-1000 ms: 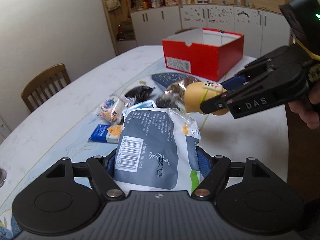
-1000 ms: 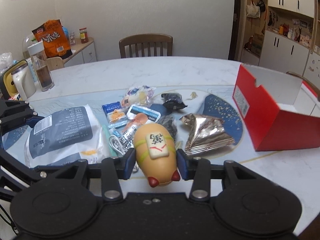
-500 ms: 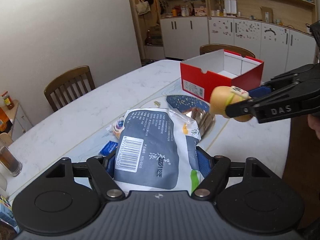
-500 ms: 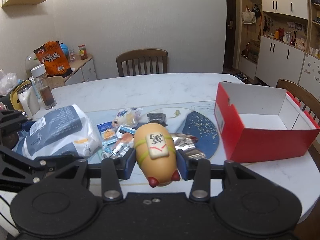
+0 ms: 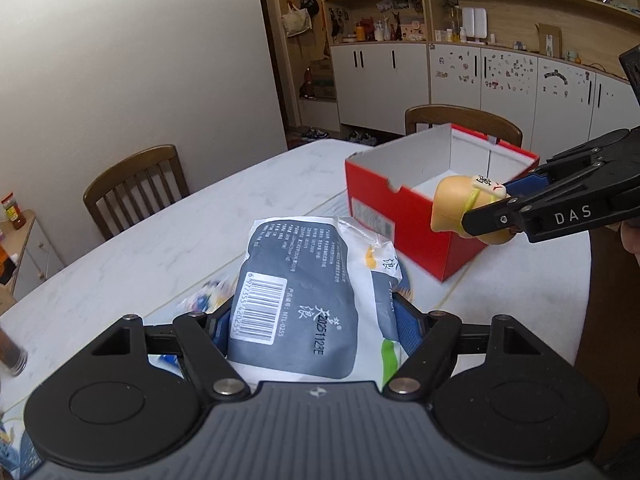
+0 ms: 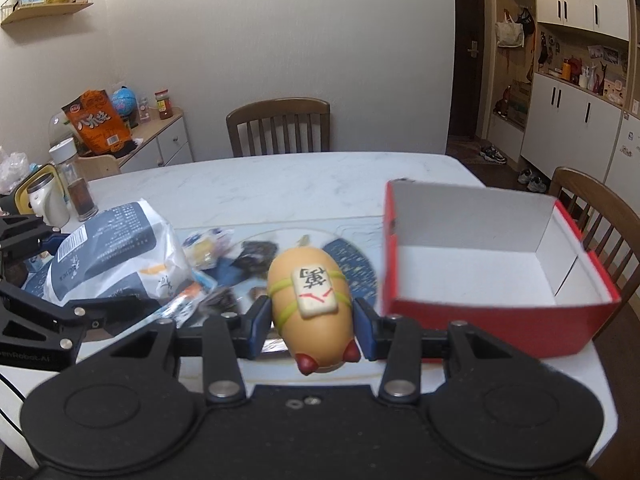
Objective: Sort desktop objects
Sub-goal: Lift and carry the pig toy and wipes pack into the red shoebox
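Now the tan, egg-shaped squishy toy point(image 6: 310, 312) with a white mahjong tile strapped on by yellow bands sits clamped between the blue pads of the right gripper point(image 6: 310, 326), lifted clear of the white marble-patterned table point(image 6: 280, 176). Just ahead and to the right of that gripper stands the open red cardboard shoebox point(image 6: 496, 320) with its white inside showing nothing in it; the toy hangs close to the box's near left corner, outside its walls. To the gripper's left, the left gripper point(image 5: 314, 320) grasps the grey-and-white plastic pouch point(image 5: 296, 300) with a barcode label, its pads pressed on the pouch's sides and the pouch raised off the table. Beyond both grippers, blurred small snack packets point(image 6: 208, 248) lie scattered on the tabletop, and a brown wooden chair point(image 6: 280, 124) stands at the far edge.
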`<state>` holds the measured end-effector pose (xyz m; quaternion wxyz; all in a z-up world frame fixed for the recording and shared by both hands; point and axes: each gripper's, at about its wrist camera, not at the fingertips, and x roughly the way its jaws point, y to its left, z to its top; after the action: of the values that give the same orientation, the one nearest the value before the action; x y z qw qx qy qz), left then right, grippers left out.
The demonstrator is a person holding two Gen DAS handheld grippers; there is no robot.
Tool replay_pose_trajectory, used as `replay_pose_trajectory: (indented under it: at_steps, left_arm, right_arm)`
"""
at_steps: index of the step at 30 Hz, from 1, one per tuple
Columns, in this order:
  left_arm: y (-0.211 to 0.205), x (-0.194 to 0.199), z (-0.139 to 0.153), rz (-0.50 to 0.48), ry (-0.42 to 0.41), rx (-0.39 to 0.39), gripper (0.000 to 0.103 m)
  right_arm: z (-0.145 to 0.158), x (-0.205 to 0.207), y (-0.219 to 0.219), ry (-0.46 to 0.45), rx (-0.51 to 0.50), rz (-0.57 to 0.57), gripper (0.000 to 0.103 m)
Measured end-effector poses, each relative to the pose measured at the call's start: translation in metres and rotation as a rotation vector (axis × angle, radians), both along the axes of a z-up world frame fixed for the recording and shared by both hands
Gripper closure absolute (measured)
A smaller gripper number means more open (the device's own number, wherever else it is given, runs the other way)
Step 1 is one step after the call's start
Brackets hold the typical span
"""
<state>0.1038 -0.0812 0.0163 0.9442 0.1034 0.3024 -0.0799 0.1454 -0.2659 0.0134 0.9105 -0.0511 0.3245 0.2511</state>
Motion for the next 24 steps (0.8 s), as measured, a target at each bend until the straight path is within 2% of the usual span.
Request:
replay_pose_trajectory:
  at_steps: [12, 24]
  left_arm:
    - [-0.065, 0.068, 0.007, 0.012, 0.032, -0.024, 0.028]
    - [-0.118, 0.134, 0.002, -0.083, 0.086, -0.034, 0.028]
  right_arm:
    - [0.007, 0.07, -0.059, 0.01, -0.015, 0.016, 0.06]
    - [-0.006, 0.126, -0.11, 0.037, -0.031, -0.048, 0.06]
